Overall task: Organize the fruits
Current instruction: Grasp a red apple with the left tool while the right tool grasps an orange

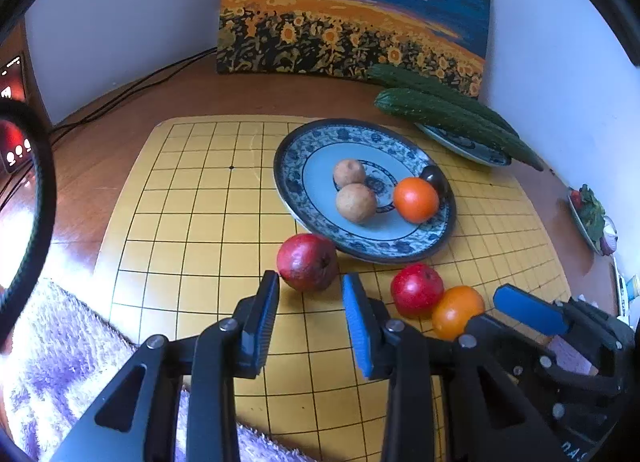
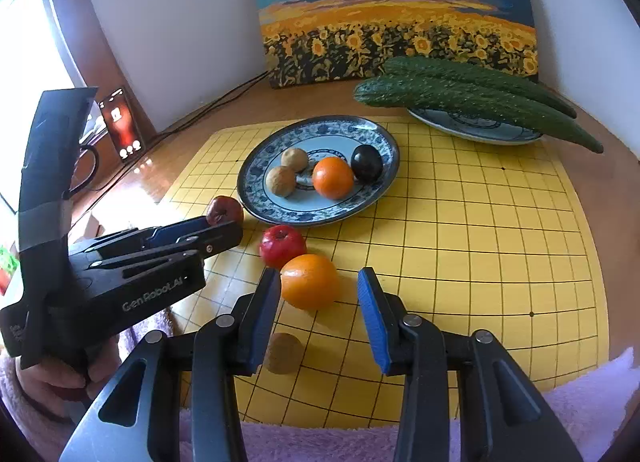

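Left gripper (image 1: 310,288) and right gripper (image 2: 318,282), jaws apart, holding nothing.
Yellow gridded board (image 2: 480,242) on wooden table (image 1: 160,102); sunflower painting (image 2: 392,10) against white wall.

Four fruits (image 2: 333,177) on plate (image 2: 256,186), four beside.

R tool (image 2: 318,312) open, nothing gripped, orange (image 2: 309,281) just ahead, near its L finger. Apple (image 2: 281,245) touches orange. Plate (image 2: 376,190) holds 2 brown fruits, orange, dark plum. L tool (image 2: 224,228) by pomegranate (image 2: 224,211).
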